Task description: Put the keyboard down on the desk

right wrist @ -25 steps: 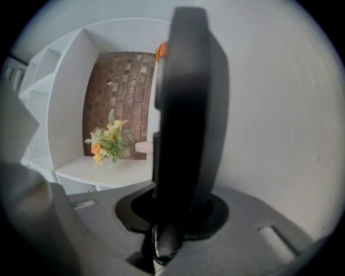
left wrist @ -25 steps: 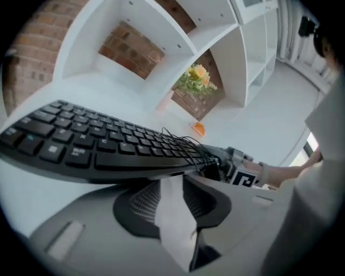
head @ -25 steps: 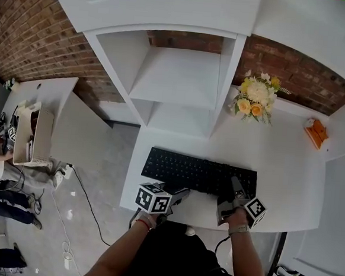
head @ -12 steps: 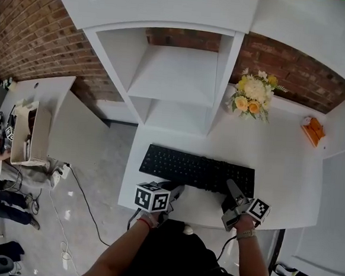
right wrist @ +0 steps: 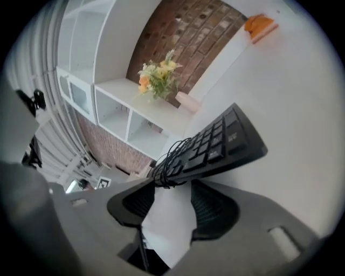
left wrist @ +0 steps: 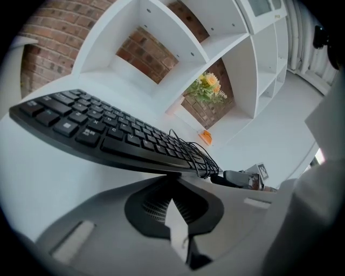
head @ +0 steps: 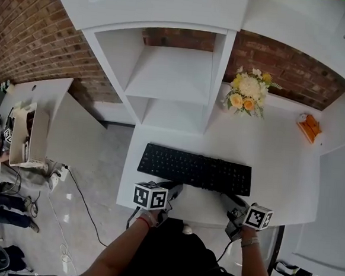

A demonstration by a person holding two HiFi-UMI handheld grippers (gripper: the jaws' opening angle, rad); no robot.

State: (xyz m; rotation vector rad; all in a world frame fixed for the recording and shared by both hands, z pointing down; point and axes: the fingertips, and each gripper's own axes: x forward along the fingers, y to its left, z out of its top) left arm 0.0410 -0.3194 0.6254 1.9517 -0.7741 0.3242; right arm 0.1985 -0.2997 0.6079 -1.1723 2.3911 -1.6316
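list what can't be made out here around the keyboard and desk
- keyboard key legends: too small in head view, blurred in both gripper views.
- orange object: too small to identify, every view.
- basket contents: too small, head view's left edge.

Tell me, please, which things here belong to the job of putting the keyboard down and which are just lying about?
Job in hand:
black keyboard
white desk

Lying about:
flower bouquet
orange object
shelf unit
basket at far left

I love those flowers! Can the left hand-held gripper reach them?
Probably yes. Only the flat keyboard lies between the left hand-held gripper and the flowers, and the space above it looks free.
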